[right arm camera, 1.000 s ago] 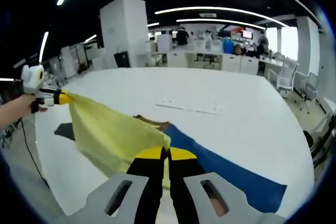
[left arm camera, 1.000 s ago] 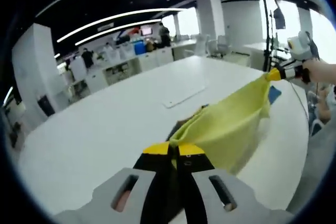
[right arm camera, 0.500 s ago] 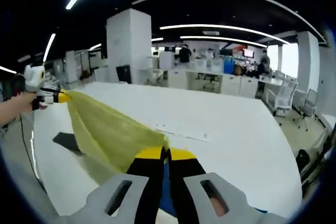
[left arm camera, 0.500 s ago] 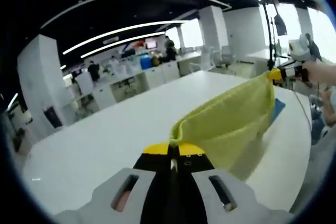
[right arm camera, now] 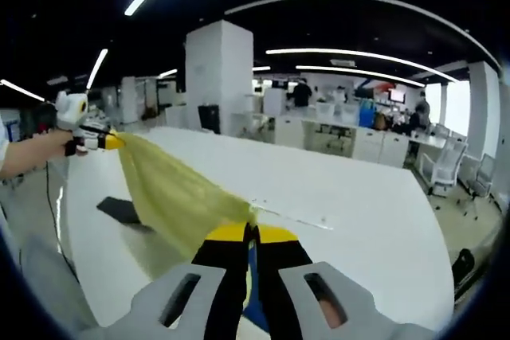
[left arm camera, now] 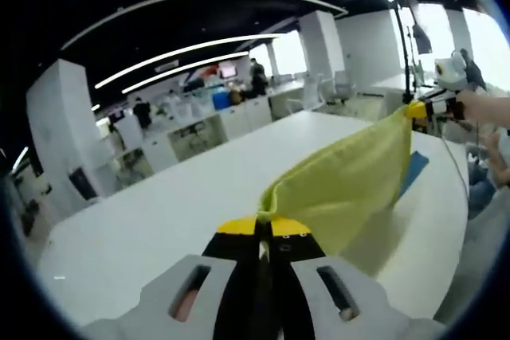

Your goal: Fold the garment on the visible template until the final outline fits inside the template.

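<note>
Cloth (left arm camera: 351,181), yellow and thin, hangs stretched in the air between the two grippers above the white table (left arm camera: 159,220). The left gripper (left arm camera: 264,227) has its jaws pinched together on one corner of it, and in the right gripper view the right gripper (right arm camera: 249,232) is likewise clamped tight on the opposite corner. It looks light and limp: it sags in a soft curve between the two holds and lets light through, so it will likely drape and billow rather than keep any shape, and it should not slip much out of a firm pinch. Corners or the ends of an edge seem the sensible places to hold, as now, since that keeps an edge taut for laying down. A blue sheet (left arm camera: 414,169), probably the template, lies on the table under the far end. No brand, label or writing can be read anywhere.
</note>
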A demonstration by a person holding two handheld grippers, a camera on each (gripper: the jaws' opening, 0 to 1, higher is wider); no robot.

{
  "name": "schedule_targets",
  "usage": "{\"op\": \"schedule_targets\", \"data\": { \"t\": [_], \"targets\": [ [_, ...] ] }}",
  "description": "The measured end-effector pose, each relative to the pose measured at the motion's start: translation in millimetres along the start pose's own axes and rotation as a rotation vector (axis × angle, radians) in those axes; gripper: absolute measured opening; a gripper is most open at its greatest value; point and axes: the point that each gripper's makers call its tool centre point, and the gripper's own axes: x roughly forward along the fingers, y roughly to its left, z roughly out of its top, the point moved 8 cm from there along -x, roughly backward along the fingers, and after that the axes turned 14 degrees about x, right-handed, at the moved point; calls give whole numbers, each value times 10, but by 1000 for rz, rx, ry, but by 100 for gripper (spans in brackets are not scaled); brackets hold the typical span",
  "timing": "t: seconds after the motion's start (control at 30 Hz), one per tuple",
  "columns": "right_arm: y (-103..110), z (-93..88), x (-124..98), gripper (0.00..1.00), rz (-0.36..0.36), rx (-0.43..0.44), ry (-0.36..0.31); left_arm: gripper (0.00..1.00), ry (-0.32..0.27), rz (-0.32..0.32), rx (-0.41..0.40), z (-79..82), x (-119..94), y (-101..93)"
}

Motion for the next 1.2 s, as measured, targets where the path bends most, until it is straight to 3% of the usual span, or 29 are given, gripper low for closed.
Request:
{"op": "schedule_targets", "data": {
  "t": [0.37, 0.77, 0.97, 1.2],
  "targets": [
    [140, -342, -284, 3, 109, -24, 111, 0, 48, -77, -10, -238, -347, -358],
    [362, -942, -589, 3, 218, -63, 284, 0, 131, -174, -18, -574, -716, -860],
    [450, -1230, -708, 3, 222, -158, 399, 0, 181, -214, -13, -772, -823, -1094],
    [558, -1487, -758, 3, 238, -194, 450, 0, 231, -259, 2, -1005, -892, -1302]
  ]
}}
